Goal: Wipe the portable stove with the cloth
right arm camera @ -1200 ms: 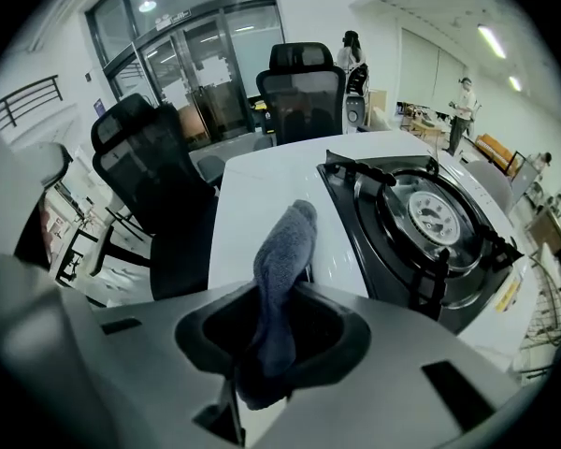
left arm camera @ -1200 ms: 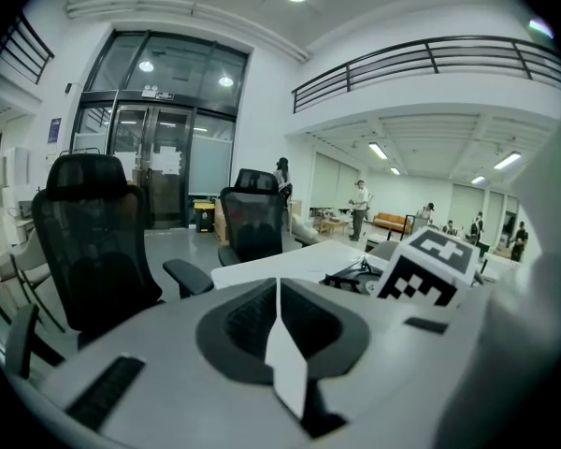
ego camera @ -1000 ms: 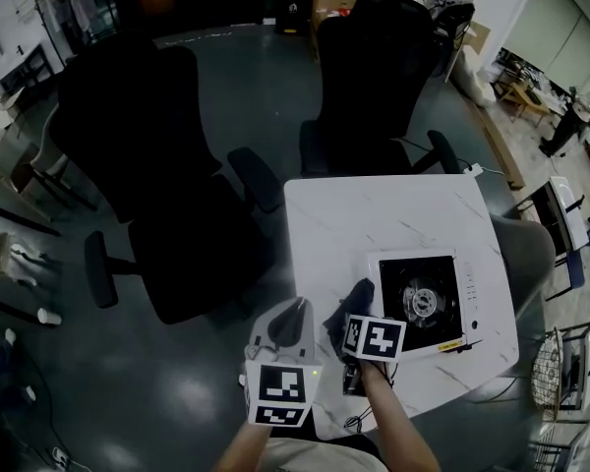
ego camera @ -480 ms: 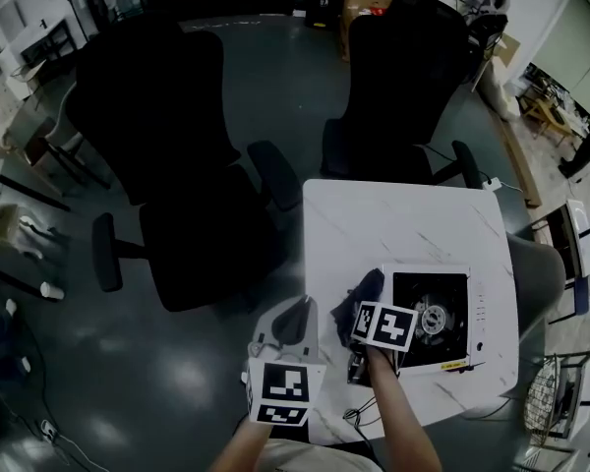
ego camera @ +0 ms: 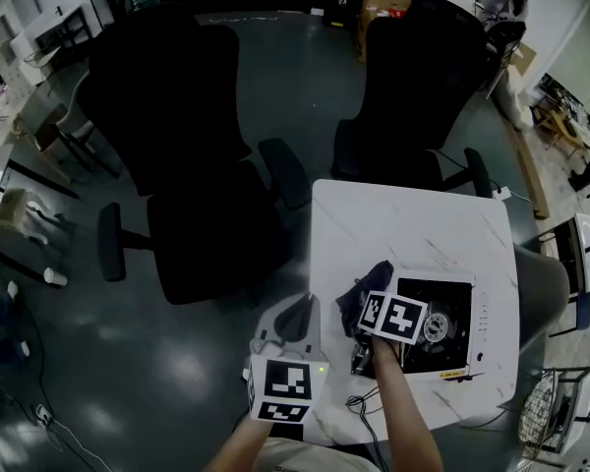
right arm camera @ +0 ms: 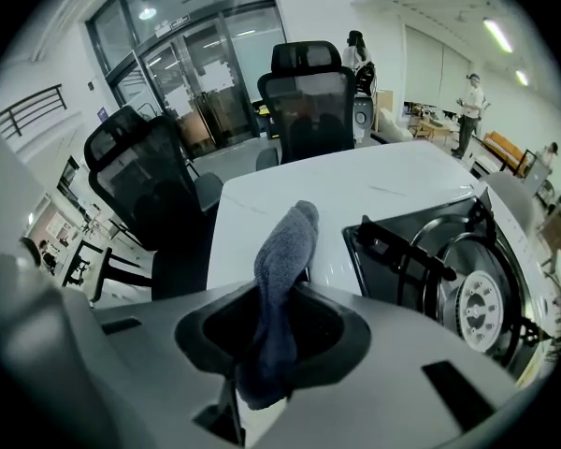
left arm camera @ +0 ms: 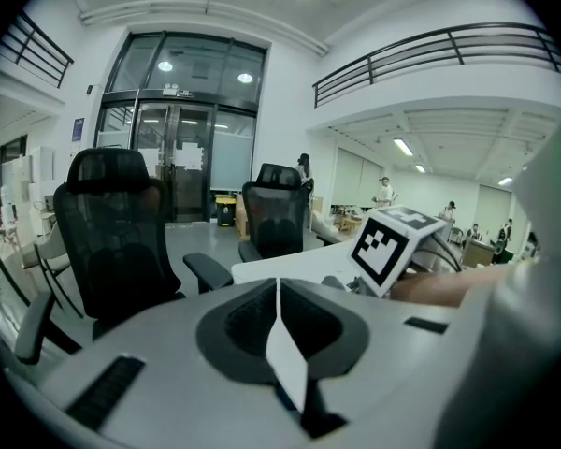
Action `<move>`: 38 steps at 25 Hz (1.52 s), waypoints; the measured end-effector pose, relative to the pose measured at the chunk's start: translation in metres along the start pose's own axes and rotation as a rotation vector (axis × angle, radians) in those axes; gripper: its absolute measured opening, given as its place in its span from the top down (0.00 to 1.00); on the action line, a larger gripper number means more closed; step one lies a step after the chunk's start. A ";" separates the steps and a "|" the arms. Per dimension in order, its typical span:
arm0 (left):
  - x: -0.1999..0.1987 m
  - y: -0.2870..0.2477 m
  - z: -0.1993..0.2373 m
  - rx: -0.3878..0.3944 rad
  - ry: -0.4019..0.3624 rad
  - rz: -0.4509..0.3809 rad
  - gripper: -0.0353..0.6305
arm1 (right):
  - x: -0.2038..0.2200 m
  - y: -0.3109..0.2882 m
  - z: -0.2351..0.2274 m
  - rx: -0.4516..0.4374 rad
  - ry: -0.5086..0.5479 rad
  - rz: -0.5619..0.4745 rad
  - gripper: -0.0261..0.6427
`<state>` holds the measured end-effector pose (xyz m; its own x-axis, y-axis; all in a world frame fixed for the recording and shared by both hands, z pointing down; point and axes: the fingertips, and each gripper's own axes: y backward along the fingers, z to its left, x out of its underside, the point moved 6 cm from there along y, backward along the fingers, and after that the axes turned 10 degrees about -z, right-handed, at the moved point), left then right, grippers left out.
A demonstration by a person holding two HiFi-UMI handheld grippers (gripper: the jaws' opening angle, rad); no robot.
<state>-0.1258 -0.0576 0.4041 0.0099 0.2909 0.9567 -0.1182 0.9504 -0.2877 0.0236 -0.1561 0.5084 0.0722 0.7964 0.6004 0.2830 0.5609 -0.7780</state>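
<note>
The right gripper [right arm camera: 267, 358] was clenched on the cloth [right arm camera: 285, 251], a grey-blue towelling piece that rose out of the shut jaws in a folded hump and leaned slightly to the gripper's right at its top. Just ahead of that gripper and off to its right lay the portable stove [right arm camera: 449, 269], its black top open to view with the dark pan supports and the round pale burner head inside them. The stove's near left corner sat close beside the cloth, though no view made plain whether the two touched. From the head view the cloth [ego camera: 366, 285] showed as a dark bunch in front of the right gripper [ego camera: 369, 308], at the left edge of the stove [ego camera: 444, 308], and both rested over the white marbled table [ego camera: 393, 224]. The left gripper [left arm camera: 278, 293] had its jaws pressed together with nothing between them. It was held off the table's near left corner, to the left of and nearer the person than the right gripper, whose marker cube [left arm camera: 397, 244] appeared ahead and to its right. Two black office chairs [ego camera: 167, 116] [ego camera: 423, 67] stood beyond both grippers on the dark floor.
</note>
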 end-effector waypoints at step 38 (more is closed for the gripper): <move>-0.028 0.032 -0.069 0.153 -0.089 -0.099 0.91 | 0.028 0.181 -0.004 -0.087 -0.012 -0.384 0.81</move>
<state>-0.0616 -0.0275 0.3646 -0.0577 0.1794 0.9821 -0.2703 0.9442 -0.1884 0.0805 -0.0325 0.3850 -0.0658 0.5355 0.8419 0.3673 0.7975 -0.4786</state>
